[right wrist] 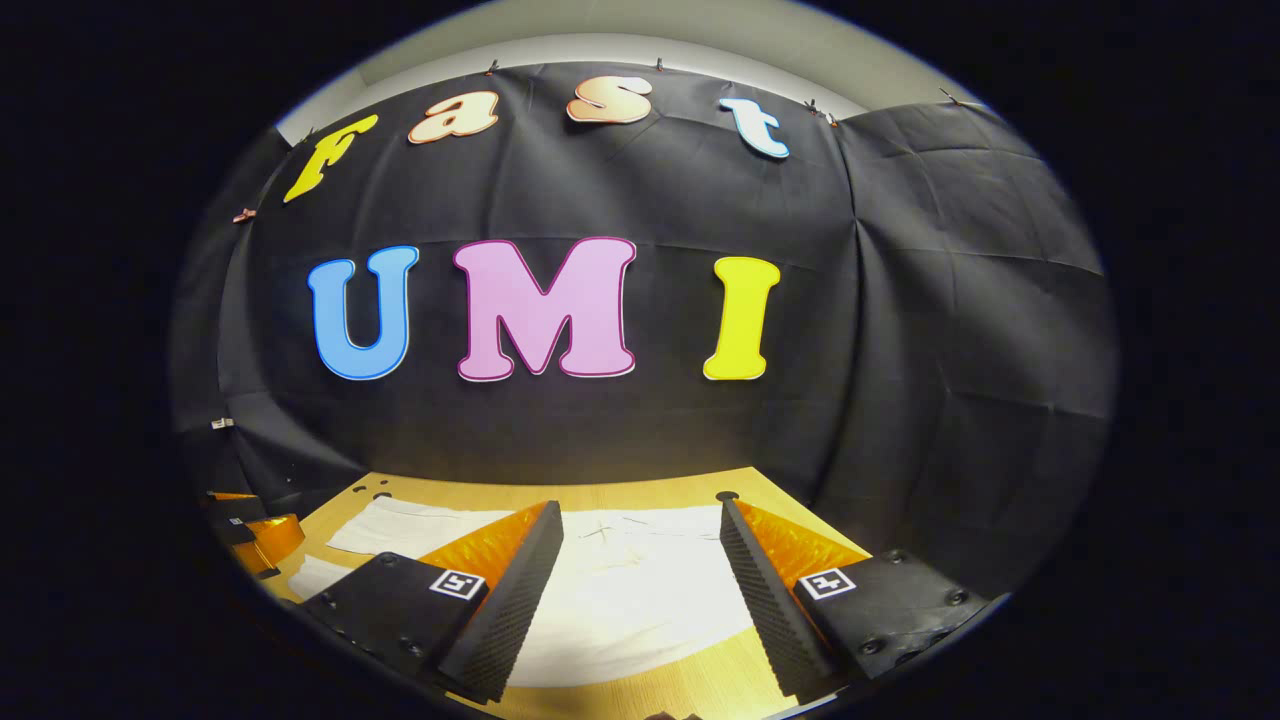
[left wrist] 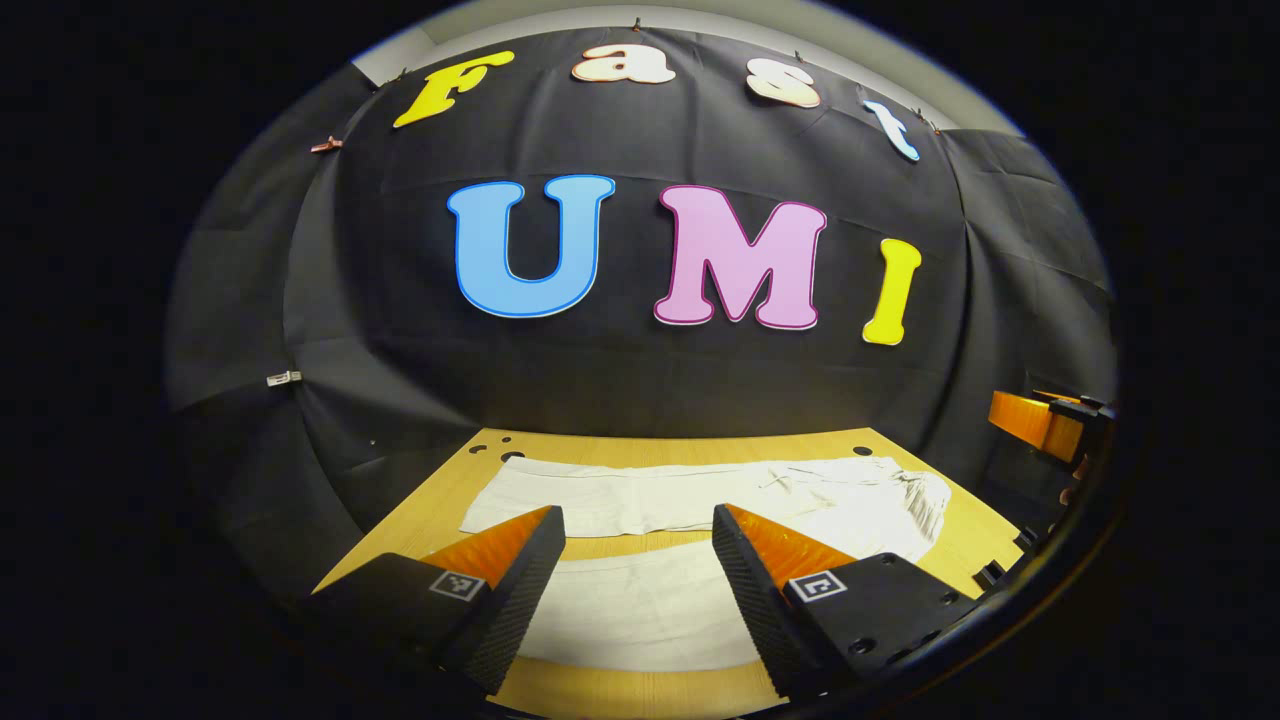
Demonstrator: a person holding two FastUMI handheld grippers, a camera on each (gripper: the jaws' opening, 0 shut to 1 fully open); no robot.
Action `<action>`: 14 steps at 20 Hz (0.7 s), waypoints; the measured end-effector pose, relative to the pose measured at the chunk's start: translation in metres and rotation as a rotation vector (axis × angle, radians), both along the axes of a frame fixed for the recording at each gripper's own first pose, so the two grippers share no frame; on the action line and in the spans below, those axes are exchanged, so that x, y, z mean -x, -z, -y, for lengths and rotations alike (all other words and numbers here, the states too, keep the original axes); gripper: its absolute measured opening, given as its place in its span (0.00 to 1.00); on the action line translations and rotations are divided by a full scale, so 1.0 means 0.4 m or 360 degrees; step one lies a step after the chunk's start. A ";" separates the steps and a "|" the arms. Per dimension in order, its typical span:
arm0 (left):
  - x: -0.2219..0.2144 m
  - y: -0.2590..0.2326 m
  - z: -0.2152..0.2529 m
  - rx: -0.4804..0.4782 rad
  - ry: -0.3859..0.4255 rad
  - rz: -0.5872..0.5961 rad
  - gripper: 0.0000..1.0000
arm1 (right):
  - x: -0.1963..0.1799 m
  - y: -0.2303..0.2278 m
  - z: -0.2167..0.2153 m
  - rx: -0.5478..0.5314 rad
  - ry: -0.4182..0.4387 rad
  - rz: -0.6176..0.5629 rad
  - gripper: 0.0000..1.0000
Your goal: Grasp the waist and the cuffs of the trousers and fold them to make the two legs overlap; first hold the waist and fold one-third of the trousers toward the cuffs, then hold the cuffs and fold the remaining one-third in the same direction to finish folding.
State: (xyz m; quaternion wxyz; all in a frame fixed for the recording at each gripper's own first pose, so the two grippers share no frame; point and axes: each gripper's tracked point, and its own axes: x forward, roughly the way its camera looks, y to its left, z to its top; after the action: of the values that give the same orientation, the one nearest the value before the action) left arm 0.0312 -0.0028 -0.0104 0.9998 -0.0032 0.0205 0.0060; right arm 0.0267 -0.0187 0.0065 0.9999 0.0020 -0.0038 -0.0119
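In the left gripper view the left gripper [left wrist: 638, 530] hangs above the table with its fingers spread wide and nothing between them. Under and past the fingertips lie the white trousers [left wrist: 700, 500], spread flat on the wooden table [left wrist: 420, 500]: one leg runs across the far side, the other lies nearer, and the gathered waist sits toward the right. At the right edge of this view the other gripper shows in part.

In the right gripper view the right gripper [right wrist: 640, 525] is likewise spread apart and empty, held over the trousers [right wrist: 630, 590], whose pale cloth lies between and beyond its fingers on the table [right wrist: 480, 495]. The left gripper [right wrist: 245, 535] shows at the lower left edge, near the cloth
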 end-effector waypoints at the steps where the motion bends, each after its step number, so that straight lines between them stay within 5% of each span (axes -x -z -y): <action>1: -0.003 -0.003 0.003 -0.0002 -0.0002 0.0002 0.94 | 0.000 0.004 0.004 0.0000 0.0001 -0.0004 0.97; 14: -0.054 -0.013 -0.068 -0.0070 -0.0096 0.0024 0.94 | -0.074 0.040 0.093 0.0085 0.0005 -0.0028 0.98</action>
State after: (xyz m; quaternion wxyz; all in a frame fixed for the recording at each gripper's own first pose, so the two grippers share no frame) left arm 0.0528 0.0244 -0.0054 0.9991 0.0180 0.0128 0.0365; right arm 0.0563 -0.0558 -0.0094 0.9996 -0.0249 0.0047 -0.0132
